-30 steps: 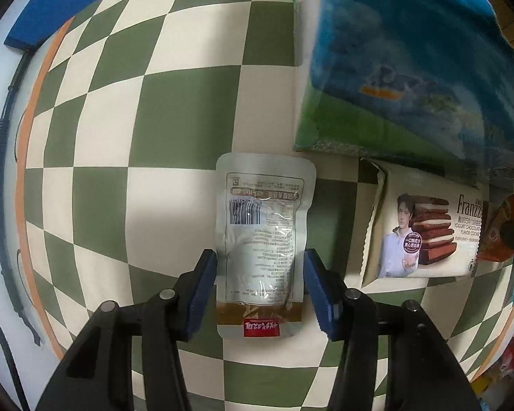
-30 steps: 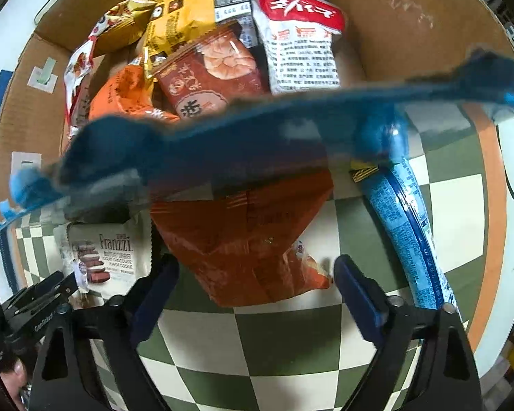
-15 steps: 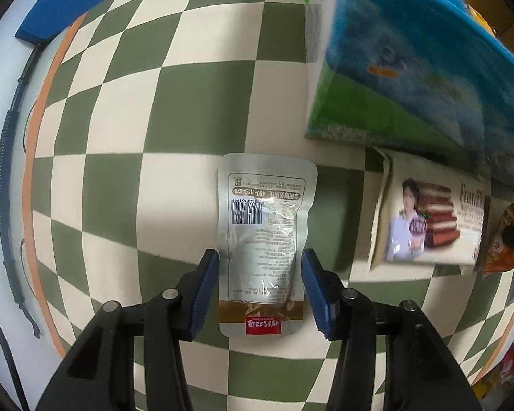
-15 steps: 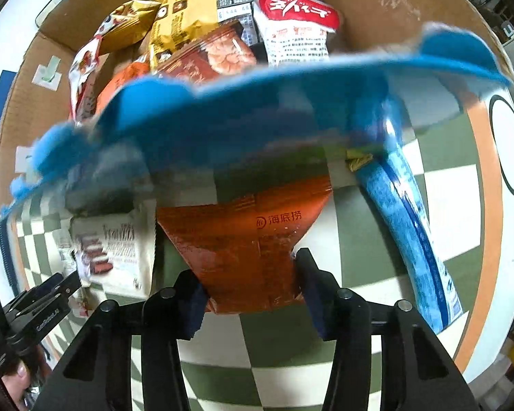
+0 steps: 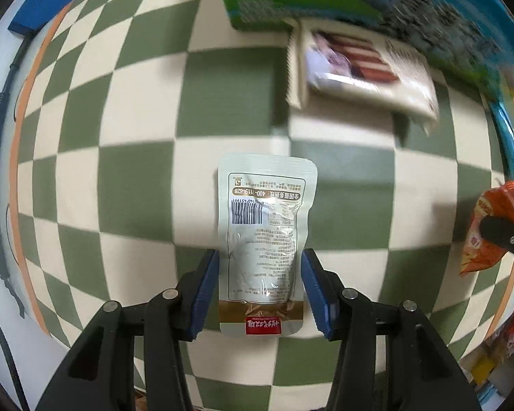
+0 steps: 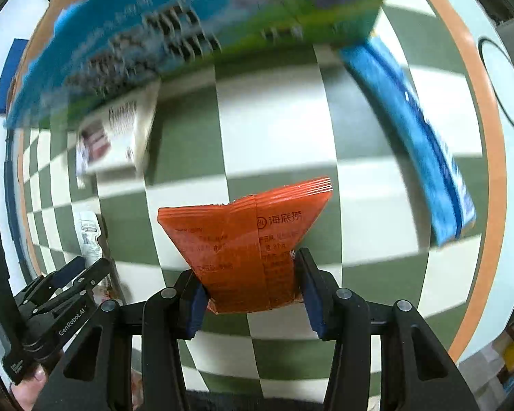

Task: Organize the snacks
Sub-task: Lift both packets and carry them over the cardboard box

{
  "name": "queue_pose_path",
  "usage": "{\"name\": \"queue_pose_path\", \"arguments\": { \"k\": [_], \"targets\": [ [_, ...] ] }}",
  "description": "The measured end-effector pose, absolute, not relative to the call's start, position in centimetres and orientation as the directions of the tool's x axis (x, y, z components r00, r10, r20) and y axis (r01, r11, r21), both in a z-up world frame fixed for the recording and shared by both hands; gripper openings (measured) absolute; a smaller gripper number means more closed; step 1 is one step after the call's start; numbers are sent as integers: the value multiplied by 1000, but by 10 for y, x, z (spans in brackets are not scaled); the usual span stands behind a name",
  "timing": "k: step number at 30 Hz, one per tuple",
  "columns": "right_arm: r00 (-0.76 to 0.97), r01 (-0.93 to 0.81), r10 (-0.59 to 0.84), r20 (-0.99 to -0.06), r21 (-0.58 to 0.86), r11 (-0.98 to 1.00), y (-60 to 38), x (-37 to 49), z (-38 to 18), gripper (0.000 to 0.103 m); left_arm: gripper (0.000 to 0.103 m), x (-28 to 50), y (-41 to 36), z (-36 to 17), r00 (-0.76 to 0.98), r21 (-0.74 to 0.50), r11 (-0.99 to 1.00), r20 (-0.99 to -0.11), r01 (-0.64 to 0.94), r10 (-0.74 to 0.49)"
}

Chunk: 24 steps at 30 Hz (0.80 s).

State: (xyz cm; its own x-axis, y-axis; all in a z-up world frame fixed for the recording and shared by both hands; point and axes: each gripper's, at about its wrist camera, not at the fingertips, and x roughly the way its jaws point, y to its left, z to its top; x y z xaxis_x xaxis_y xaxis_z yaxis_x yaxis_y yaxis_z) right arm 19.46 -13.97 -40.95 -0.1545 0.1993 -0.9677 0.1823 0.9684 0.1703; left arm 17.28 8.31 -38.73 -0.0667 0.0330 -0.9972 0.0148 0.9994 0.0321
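Observation:
A pale white snack pouch (image 5: 264,239) with a barcode sits between the blue pads of my left gripper (image 5: 259,289), which is shut on its lower part over the checkered cloth. My right gripper (image 6: 252,289) is shut on an orange snack bag (image 6: 246,243) and holds it above the cloth. The orange bag also shows at the right edge of the left wrist view (image 5: 490,226). The white pouch (image 6: 89,236) and the left gripper (image 6: 68,281) show at the lower left of the right wrist view.
A cream Franzzi wafer pack (image 5: 363,72) lies on the green-and-cream checkered cloth (image 5: 137,185). A big blue-and-green bag (image 6: 195,30) stands beyond it, blurred. A long blue packet (image 6: 418,137) lies at the right. A dark blue pad (image 5: 48,0) sits at the far left.
My right gripper has closed on the orange bag and lifted it back from the cardboard box, now out of view. My left gripper has pulled back with the white pouch in it.

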Motion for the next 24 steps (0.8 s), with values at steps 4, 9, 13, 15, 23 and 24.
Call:
{"name": "queue_pose_path", "arguments": {
  "k": [4, 9, 13, 15, 23, 24],
  "targets": [
    [-180, 187, 204, -962, 170, 967, -138, 176, -415, 50, 46, 159, 68, -387, -66, 22, 999, -998, 38, 24],
    [-192, 202, 220, -956, 180, 963, -133, 167, -416, 50, 46, 161, 53, -375, -38, 11, 998, -999, 57, 13],
    [-173, 204, 236, -956, 199, 958, -134, 167, -404, 50, 46, 148, 41, -350, 3, -8, 998, -1000, 68, -8],
    [-160, 201, 247, -956, 213, 956, -139, 169, -392, 49, 46, 148, 40, -338, 22, -20, 997, -1000, 72, -22],
    [-71, 173, 291, -954, 276, 946, -144, 180, -334, 49, 46, 173, 44, -262, 135, -80, 992, -986, 102, -94],
    [-62, 169, 297, -953, 283, 944, -146, 180, -327, 49, 46, 192, 44, -254, 146, -86, 991, -984, 107, -101]
  ]
}}
